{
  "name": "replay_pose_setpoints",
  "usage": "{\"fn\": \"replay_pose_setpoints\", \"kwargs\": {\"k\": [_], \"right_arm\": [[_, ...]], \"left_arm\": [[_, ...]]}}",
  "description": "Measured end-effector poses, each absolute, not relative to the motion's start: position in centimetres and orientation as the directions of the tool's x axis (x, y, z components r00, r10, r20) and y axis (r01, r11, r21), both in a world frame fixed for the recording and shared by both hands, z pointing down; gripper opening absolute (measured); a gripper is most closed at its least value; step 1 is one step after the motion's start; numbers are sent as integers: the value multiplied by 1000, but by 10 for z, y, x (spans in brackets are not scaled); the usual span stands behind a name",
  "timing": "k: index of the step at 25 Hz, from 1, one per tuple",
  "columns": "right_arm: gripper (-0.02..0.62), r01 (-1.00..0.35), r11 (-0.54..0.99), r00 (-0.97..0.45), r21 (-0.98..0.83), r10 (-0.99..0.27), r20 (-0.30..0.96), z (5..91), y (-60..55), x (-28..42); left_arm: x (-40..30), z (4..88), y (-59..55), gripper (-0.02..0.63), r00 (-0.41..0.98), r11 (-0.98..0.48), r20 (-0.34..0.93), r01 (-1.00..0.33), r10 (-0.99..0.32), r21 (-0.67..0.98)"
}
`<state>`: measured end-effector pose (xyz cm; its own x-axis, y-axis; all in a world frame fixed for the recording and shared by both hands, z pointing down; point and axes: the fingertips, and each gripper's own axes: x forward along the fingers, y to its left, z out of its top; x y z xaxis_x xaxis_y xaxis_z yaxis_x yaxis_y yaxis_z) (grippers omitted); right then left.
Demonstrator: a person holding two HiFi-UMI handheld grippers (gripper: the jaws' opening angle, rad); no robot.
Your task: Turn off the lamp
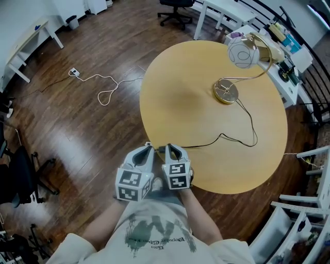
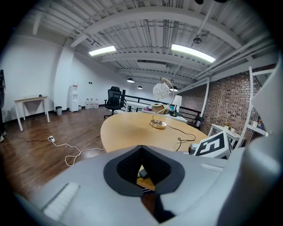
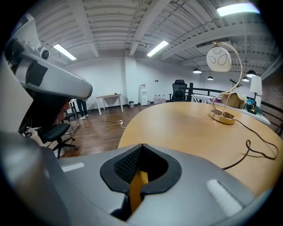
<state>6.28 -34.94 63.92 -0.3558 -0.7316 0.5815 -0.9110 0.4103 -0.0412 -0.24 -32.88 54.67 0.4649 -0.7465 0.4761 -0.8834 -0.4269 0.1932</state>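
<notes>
A lamp stands on the far right part of a round wooden table [image 1: 170, 98]. It has a gold disc base [image 1: 226, 93], a curved gold arm and a round white head [image 1: 242, 53]. Whether it is lit cannot be told. Its black cord [image 1: 234, 139] runs from the base toward the table's near edge. My left gripper [image 1: 148, 147] and right gripper [image 1: 170, 148] sit side by side at that near edge, far from the lamp, both shut and holding nothing. The lamp base [image 2: 158, 125] shows past the left gripper [image 2: 141, 147], and the lamp head [image 3: 219, 58] past the right gripper [image 3: 142, 145].
A white cable [image 1: 105, 87] loops on the wood floor left of the table. A black office chair [image 1: 175, 7] stands beyond the table, another black chair [image 1: 20, 175] at the left. A white shelf [image 1: 289, 77] with clutter sits behind the lamp, and white furniture [image 1: 304, 206] at the lower right.
</notes>
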Motion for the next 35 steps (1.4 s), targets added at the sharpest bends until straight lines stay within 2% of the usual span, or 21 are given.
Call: {"fn": "replay_pose_setpoints", "kwargs": {"k": [20, 35], "right_arm": [[0, -953, 297, -290, -56, -846, 448, 560, -316, 74], [0, -973, 228, -224, -28, -920, 323, 489, -226, 36]], "left_arm": [[19, 514, -302, -5, 581, -554, 418, -808, -698, 199], [-18, 482, -226, -5, 655, -622, 339, -753, -676, 214]]}}
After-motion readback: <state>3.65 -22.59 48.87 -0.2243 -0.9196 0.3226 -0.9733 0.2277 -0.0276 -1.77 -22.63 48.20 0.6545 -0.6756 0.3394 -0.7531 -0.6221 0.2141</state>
